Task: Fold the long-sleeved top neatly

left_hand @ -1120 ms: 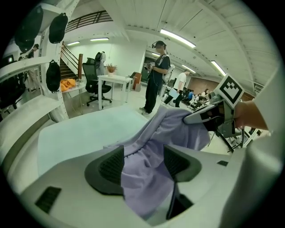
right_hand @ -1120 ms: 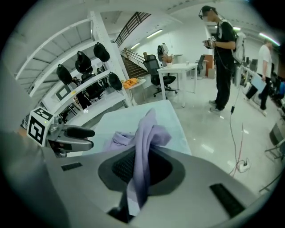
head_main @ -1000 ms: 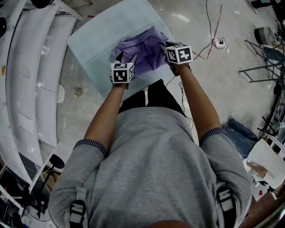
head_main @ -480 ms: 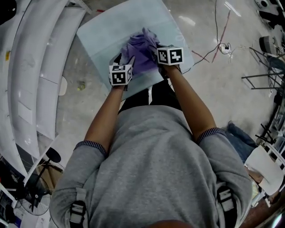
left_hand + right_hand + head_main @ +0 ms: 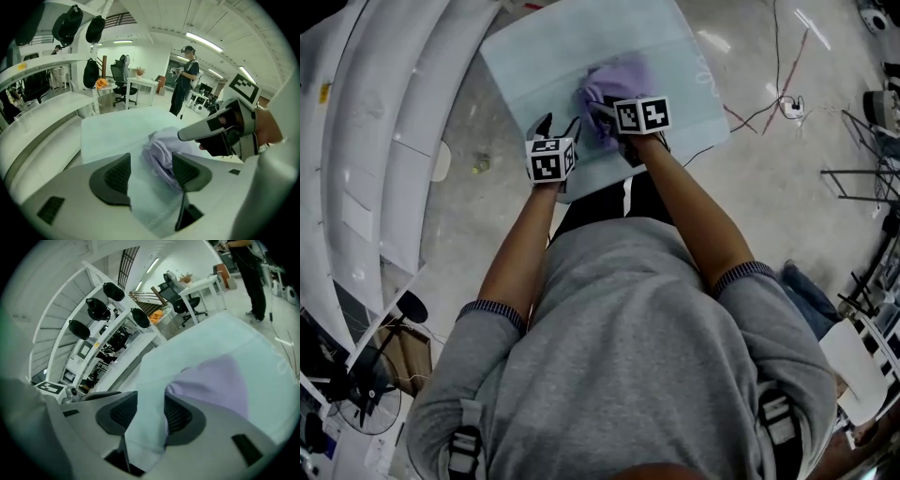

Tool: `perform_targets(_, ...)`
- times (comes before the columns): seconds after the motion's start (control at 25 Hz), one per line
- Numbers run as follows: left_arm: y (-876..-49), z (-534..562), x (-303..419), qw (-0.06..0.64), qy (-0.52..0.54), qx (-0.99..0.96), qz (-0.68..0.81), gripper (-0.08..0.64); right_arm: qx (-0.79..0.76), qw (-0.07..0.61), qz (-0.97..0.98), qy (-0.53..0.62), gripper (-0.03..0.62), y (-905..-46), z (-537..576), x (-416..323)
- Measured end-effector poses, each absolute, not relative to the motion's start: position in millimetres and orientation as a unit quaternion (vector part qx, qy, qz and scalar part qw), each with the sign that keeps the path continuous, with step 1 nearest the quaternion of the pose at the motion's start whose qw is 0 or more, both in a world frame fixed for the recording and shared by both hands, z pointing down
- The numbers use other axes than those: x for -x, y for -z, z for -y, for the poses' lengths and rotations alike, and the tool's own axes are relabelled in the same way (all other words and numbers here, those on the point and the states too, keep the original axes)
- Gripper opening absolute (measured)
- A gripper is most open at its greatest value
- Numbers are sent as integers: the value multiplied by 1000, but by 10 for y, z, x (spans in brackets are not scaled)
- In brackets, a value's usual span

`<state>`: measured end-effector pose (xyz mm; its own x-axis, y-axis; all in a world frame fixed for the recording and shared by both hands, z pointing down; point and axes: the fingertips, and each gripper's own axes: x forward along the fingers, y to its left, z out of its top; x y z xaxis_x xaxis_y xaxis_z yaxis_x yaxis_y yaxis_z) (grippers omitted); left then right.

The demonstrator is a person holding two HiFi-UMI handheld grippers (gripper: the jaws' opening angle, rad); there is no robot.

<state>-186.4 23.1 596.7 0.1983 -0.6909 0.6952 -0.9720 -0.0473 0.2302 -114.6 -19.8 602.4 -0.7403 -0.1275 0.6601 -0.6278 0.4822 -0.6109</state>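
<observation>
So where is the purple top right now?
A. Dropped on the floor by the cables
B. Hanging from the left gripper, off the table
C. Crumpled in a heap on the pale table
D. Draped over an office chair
C: the head view shows the purple top bunched up on the pale table.

The left tongs (image 5: 149,169) stand open over the pale sheet (image 5: 110,129), lilac top (image 5: 164,146) bunched just ahead.

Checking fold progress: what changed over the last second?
The purple top has been gathered from a loose spread into a smaller bunch. The right gripper's jaws have just been opening, with the top beside them, not between. The top still lies on the table.
</observation>
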Motion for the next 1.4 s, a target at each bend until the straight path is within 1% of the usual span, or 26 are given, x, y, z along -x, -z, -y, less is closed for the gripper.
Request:
perform_targets(0.2,-5871,-244,1918,341,-189,-706,592,301,-218,273,838,-419,203,-5837,168,1079)
perform_targets(0.36,-5546,-185,1772,311,-166,-750,560,299,-224,248,868,-368,250,-5459,209,804)
perform_targets(0.44,-5329,-159,1634,290,-156,-775,539,301,-232,226,882,-341,262,-5212,228,623)
perform_targets(0.56,-4955,-143,1398,257,-142,-811,507,299,-251,197,898,-302,264,-4805,229,351)
perform_targets(0.68,-4556,-158,1186,228,-118,-838,481,296,-266,172,913,-259,249,-4381,183,149)
perform_targets(0.76,-4280,-158,1044,208,-101,-851,472,250,-271,150,923,-226,225,-4088,145,23)
perform_targets(0.84,-3984,-150,885,182,-86,-862,465,225,-272,128,934,-192,204,-3804,104,-109)
perform_targets(0.96,-3525,-155,657,140,-62,-873,463,171,-269,95,947,-146,136,-3394,54,-291)
perform_targets(1.0,-3382,-161,603,127,-53,-874,465,148,-265,86,951,-132,114,-3282,48,-331)
perform_targets(1.08,-3135,-179,525,106,-34,-874,473,67,-256,73,957,-111,85,-3092,41,-387)
perform_targets(1.12,-3031,-190,489,99,-25,-873,477,49,-252,68,960,-105,73,-3009,32,-418)
perform_targets(1.24,-2768,-219,424,78,-5,-864,498,20,-238,52,966,-91,31,-2787,10,-501)
perform_targets(1.28,-2697,-231,417,68,-3,-859,507,15,-231,45,968,-86,0,-2720,3,-516)
perform_targets(1.4,-2565,-266,398,45,-8,-848,528,15,-193,23,977,-83,-4,-2562,-35,-524)
